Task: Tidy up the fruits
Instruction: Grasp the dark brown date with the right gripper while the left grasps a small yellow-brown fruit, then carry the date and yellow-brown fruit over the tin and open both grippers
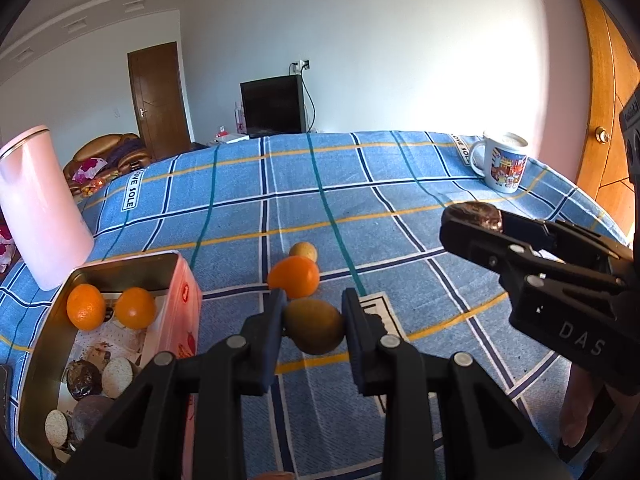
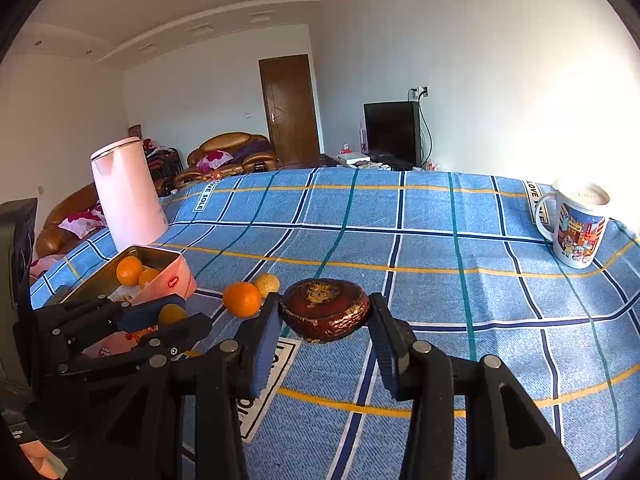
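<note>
My left gripper (image 1: pixel 314 326) is shut on a yellow-green fruit (image 1: pixel 315 326), held above the blue checked cloth; it shows in the right wrist view too (image 2: pixel 170 316). My right gripper (image 2: pixel 324 314) is shut on a dark brown round fruit (image 2: pixel 324 314), seen at the right in the left wrist view (image 1: pixel 476 216). An orange (image 1: pixel 294 276) and a small yellow fruit (image 1: pixel 303 251) lie on the cloth beyond my left gripper. A pink tin box (image 1: pixel 36 356) at the left holds two oranges (image 1: pixel 86 306) and several dark and pale round items (image 1: pixel 84 376).
A pink kettle (image 1: pixel 40 208) stands behind the tin at the left. A printed mug (image 1: pixel 502 164) stands at the far right of the table (image 1: pixel 400 208). The table edge curves off at the right, near a wooden door.
</note>
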Motion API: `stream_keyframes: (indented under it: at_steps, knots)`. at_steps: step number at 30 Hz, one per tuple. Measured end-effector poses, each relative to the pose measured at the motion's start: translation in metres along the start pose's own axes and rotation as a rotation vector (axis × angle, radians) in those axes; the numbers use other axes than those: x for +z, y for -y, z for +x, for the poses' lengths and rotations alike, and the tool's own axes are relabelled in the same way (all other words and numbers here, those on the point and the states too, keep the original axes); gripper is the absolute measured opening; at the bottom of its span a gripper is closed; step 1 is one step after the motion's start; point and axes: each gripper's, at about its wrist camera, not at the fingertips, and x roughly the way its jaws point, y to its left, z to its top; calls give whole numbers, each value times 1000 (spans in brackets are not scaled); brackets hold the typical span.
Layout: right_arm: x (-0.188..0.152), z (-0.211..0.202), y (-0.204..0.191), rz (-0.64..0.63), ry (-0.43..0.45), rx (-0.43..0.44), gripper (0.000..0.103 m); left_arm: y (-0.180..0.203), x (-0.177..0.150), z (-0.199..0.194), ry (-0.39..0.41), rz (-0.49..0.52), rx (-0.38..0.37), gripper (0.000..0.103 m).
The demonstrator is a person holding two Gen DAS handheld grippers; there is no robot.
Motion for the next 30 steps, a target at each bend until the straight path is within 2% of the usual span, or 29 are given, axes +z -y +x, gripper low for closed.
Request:
stream_keyframes:
  at_steps: [16, 30]
  knots:
    - [-2, -16, -4, -22, 79, -4, 45, -1, -3, -18, 99, -8, 29, 30]
    - [-3, -32, -12, -65, 155, -16, 45, -6, -7, -30, 152, -14, 39, 30]
